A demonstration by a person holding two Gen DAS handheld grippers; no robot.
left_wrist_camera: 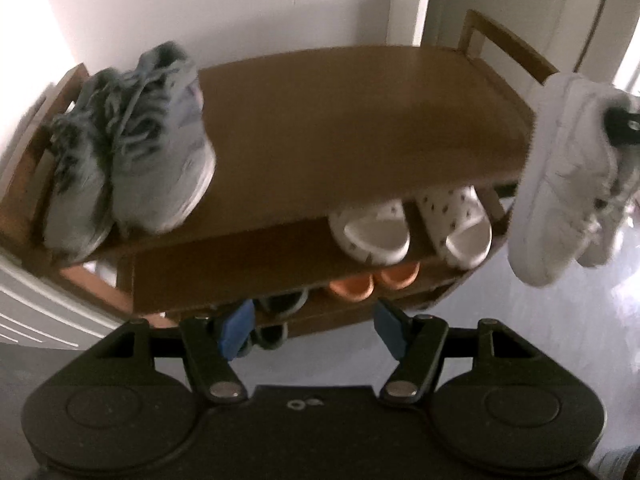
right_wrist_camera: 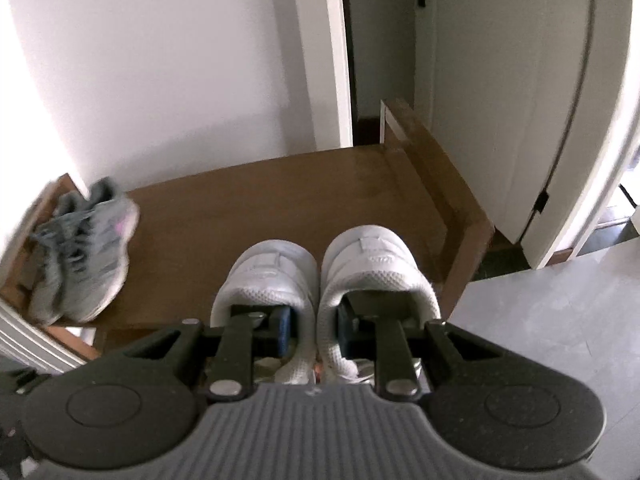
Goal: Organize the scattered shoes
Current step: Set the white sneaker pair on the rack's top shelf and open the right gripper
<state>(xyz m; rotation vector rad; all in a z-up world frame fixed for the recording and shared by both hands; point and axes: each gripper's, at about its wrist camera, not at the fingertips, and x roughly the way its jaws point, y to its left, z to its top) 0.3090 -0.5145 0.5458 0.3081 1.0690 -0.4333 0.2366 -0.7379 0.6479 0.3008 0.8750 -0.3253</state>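
Your right gripper (right_wrist_camera: pixel 314 330) pinches the white mesh sneakers (right_wrist_camera: pixel 324 264) by their soft adjoining collars above the brown wooden shoe rack (right_wrist_camera: pixel 280 188); they are light, so grip firmly. Left gripper (left_wrist_camera: pixel 312 330) is wide, empty

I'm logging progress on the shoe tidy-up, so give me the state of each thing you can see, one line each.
Left gripper: open, holding nothing.
Right gripper: one finger inside each white sneaker, pinching them together.
White sneakers: held as a pair, in the air by the rack's right end.
Grey sneakers: side by side on the top shelf, left end.
White slides: on the second shelf.
Orange slides: on a lower shelf.
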